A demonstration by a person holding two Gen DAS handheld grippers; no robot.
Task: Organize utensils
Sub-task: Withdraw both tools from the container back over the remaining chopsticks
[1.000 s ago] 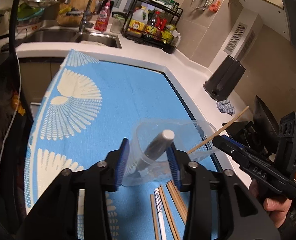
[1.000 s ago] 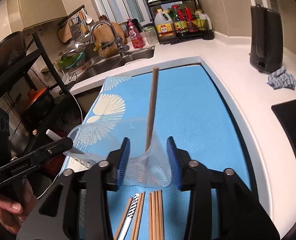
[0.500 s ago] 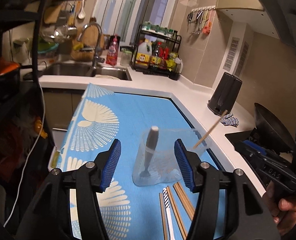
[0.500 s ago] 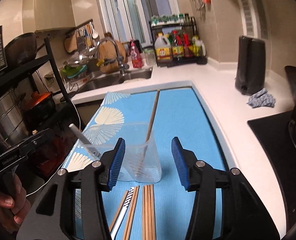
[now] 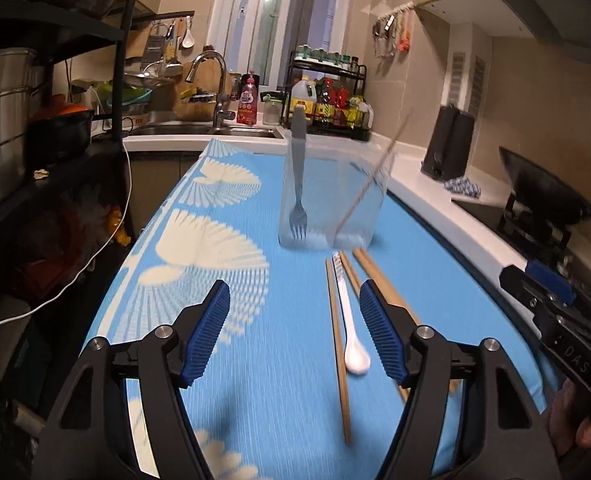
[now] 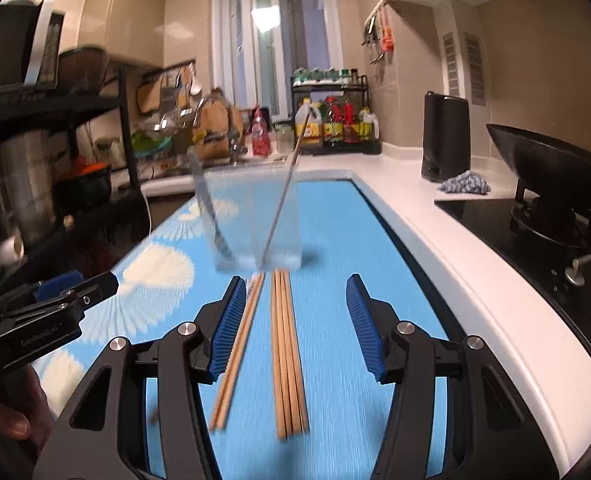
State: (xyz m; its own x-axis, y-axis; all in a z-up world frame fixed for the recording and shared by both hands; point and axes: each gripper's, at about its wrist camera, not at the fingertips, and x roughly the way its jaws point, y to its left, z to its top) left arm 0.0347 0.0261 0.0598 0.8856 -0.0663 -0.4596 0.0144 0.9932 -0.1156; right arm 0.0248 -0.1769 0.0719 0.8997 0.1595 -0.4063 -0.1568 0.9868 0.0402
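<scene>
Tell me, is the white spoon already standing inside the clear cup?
No: the white spoon lies flat on the blue mat among loose chopsticks, while the clear cup holds only a fork and one chopstick.

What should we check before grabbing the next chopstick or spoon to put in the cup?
1. Left gripper empty: ok. Its jaws have just been opening and nothing sits between them.
2. Right gripper empty and open: ok, nothing is pinched; the chopstick bundle lies on the mat under the gap.
3. Clear cup standing upright on the blue mat: ok.
4. Fork and one chopstick already inside the cup: ok.
5. White spoon free to pick: not ok, chopsticks lie close on both sides.
6. Pictures sharp enough to aim: not ok, both views are blurred.
</scene>
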